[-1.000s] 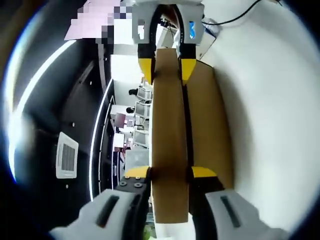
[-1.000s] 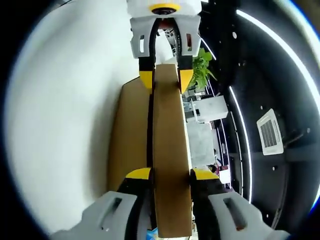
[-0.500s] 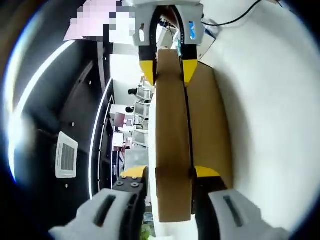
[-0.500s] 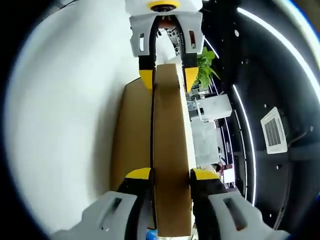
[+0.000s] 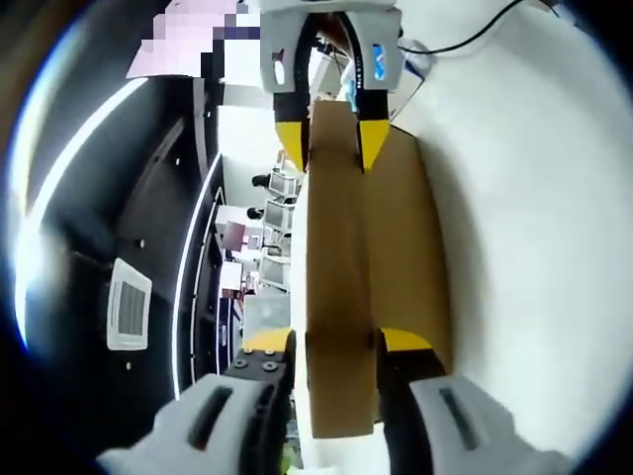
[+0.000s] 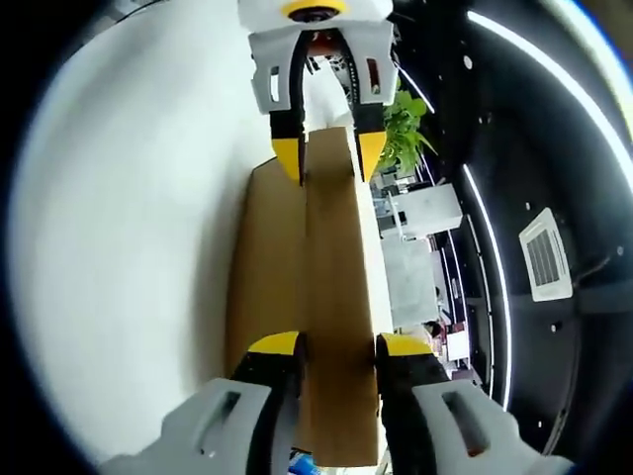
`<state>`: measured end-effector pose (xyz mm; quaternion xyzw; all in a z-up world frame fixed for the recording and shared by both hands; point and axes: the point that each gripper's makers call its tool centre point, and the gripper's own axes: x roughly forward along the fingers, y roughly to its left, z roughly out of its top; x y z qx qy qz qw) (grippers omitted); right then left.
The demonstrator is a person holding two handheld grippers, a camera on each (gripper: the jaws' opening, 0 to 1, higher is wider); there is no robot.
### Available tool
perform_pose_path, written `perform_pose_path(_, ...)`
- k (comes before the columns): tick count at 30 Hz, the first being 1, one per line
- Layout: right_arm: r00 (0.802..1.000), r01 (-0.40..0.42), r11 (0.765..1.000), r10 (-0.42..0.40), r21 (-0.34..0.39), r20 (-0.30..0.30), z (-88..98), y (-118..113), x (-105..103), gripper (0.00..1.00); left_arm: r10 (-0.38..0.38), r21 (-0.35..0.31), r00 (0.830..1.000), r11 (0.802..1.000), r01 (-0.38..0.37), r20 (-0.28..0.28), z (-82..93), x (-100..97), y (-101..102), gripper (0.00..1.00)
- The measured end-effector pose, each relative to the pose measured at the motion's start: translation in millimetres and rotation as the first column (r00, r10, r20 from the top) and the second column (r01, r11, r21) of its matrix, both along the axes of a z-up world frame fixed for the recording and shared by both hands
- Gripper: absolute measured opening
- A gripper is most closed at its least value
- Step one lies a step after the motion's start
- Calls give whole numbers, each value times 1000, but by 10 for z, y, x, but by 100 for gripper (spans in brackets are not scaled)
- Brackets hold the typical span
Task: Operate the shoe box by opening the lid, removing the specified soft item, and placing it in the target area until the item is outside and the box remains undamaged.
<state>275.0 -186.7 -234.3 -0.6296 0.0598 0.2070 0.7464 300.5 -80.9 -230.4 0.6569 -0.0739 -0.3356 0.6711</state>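
- Left gripper view shows the left gripper point(image 5: 337, 341), yellow-tipped and grey, with its jaws closed on the near end of a brown cardboard shoe-box lid point(image 5: 338, 297).
- The right gripper point(image 5: 327, 150) comes in at the far end of that view and clamps the opposite end of the same lid, so the lid is held between the two grippers.
- Right gripper view gives the mirror picture: the right gripper point(image 6: 337, 341) grips the near end of the lid point(image 6: 336, 297), and the left gripper point(image 6: 329, 158) holds the far end.
- Beside the lid lies the brown cardboard box body point(image 5: 410, 247), resting on a white tabletop point(image 5: 534, 247); in the right gripper view it point(image 6: 265, 257) sits to the left of the lid.
- Compared with a second ago, the dark seam between lid and box body has gone and more of the body's face shows, which suggests the lid has come away from the box.
- The soft item is hidden; the box interior cannot be seen from these angles.
- Judged from this, opening is nearly done, and the lid needs setting aside gently before reaching in.
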Motion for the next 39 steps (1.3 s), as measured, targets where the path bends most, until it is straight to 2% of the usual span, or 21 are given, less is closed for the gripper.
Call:
perform_pose_path(8,1000,-9,1000,9,-13,-1,-126,-17,-3,29,3,0,1000,1000,-3,-23,-133,13,2,29)
perform_pose_path(16,1000,-15,999,15,-38,3,-230,-16,-1,29,-1,12,1000,1000,1,-19,-242,8,-1,30)
perform_pose_path(23,1000,-4,1000,3,-24,-12,-260,-30,-6,30,6,9,1000,1000,-6,-14,-299,9,-9,31)
perform_pose_path(28,1000,22,998,-22,-61,-2,-293,-150,43,36,11,-10,999,1000,-11,-33,-329,4,-8,31)
perform_pose_path(31,1000,19,998,-19,-61,-11,-332,-139,33,31,14,-15,999,1000,-15,-35,-364,0,-11,32)
perform_pose_path(39,1000,23,997,-22,-74,17,-379,-145,44,31,21,-41,999,999,-23,-40,-417,13,-31,33)
